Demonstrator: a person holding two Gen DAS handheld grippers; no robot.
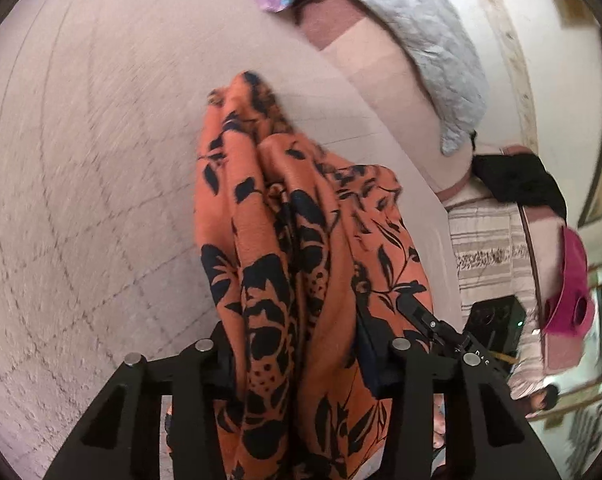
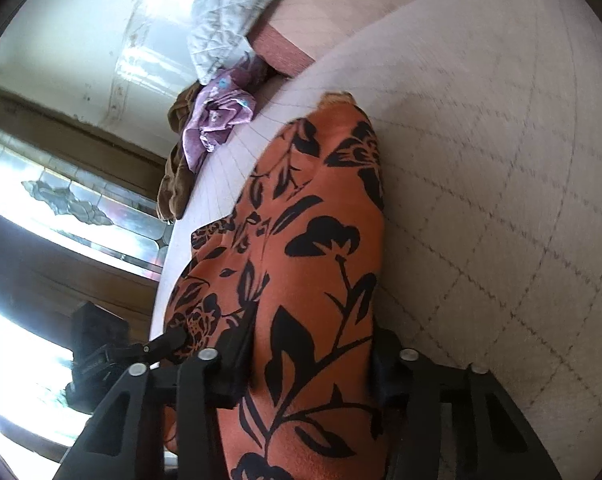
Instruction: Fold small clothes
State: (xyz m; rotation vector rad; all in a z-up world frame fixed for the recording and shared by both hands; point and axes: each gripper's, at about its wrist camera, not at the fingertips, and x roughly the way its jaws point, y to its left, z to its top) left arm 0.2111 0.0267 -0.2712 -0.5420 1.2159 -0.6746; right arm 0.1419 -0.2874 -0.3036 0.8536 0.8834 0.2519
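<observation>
The left gripper (image 1: 297, 360) and the right gripper (image 2: 305, 364) each clamp a bunched edge of the orange floral garment (image 1: 285, 240). Its length hangs forward from both sets of jaws, towards the pale quilted bedspread (image 1: 81, 160). Neither hand looks nearer.

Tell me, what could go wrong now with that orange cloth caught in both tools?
The orange flowered garment is bunched in thick folds between the jaws of both grippers, so it may fold crooked rather than flat. The two grippers sit close together; the right gripper could bump the left. Hanging cloth could drag across the quilted bed cover.
</observation>
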